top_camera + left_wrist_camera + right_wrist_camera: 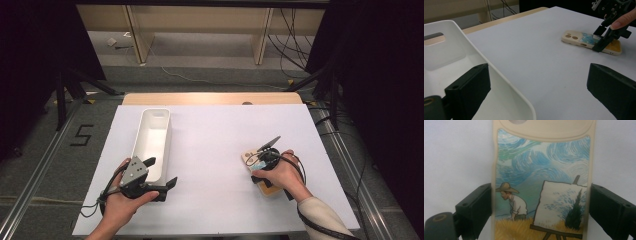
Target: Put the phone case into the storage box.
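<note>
A cream phone case (541,157) with a painted scene of a painter and an easel lies flat on the white table sheet (220,150), at the right. My right gripper (540,205) straddles its lower half, and both black jaws press against its long edges. In the high view the case (248,156) pokes out beyond the right gripper (261,161) and the hand. My left gripper (161,172) is open at the near end of a white oblong bin (150,142). One jaw hangs over the bin's inside and the other over the sheet, with the bin wall (506,92) between them.
The bin is empty and runs lengthwise away from me at the left. The left gripper view shows the phone case (576,38) and the right gripper (602,41) across bare white sheet. Wooden table edge (210,98) lies beyond; black stands and cables flank the table.
</note>
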Demonstrator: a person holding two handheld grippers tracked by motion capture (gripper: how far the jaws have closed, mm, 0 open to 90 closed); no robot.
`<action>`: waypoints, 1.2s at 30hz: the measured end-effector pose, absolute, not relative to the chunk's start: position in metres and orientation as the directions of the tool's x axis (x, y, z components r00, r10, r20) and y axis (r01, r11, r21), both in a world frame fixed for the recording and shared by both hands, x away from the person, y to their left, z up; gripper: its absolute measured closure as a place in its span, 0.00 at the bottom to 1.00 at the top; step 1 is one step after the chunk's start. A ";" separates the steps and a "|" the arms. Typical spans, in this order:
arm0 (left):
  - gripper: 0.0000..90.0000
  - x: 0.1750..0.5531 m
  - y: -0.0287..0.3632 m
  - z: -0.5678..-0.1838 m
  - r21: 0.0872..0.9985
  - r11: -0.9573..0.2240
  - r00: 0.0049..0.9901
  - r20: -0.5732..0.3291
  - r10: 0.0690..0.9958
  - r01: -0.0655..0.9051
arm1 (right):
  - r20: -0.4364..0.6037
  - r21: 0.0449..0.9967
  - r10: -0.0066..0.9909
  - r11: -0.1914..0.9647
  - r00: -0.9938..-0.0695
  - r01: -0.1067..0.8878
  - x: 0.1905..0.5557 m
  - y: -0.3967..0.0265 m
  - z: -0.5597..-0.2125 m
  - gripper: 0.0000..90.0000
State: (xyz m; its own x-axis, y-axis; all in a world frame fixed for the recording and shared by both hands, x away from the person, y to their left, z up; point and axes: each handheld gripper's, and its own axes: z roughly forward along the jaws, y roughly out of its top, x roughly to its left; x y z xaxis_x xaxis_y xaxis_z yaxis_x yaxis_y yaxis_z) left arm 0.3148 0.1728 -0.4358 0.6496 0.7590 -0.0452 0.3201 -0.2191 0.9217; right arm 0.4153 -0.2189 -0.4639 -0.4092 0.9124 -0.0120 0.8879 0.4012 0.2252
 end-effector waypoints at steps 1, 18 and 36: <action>0.05 0.315 0.173 -0.436 0.922 -0.219 0.649 -0.046 0.759 0.320 | -0.006 0.227 0.911 0.403 -0.412 0.887 0.415 -0.220 -0.463 0.13; 0.05 0.315 0.174 -0.435 0.924 -0.215 0.644 -0.042 0.764 0.316 | 0.047 0.351 0.913 0.364 -0.404 0.863 0.407 -0.225 -0.444 0.13; 0.05 0.316 0.175 -0.435 0.926 -0.201 0.636 -0.052 0.770 0.319 | 0.116 0.598 0.857 0.343 -0.502 0.724 0.387 -0.236 -0.430 0.13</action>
State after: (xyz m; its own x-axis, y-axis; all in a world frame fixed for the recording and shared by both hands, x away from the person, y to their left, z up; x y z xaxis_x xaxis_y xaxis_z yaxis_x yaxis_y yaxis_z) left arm 0.3156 0.1750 -0.4347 0.6357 0.7702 -0.0517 0.3192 -0.2013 0.9261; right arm 0.3872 -0.2358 -0.4298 -0.5018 0.8572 0.1157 0.7241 0.3431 0.5983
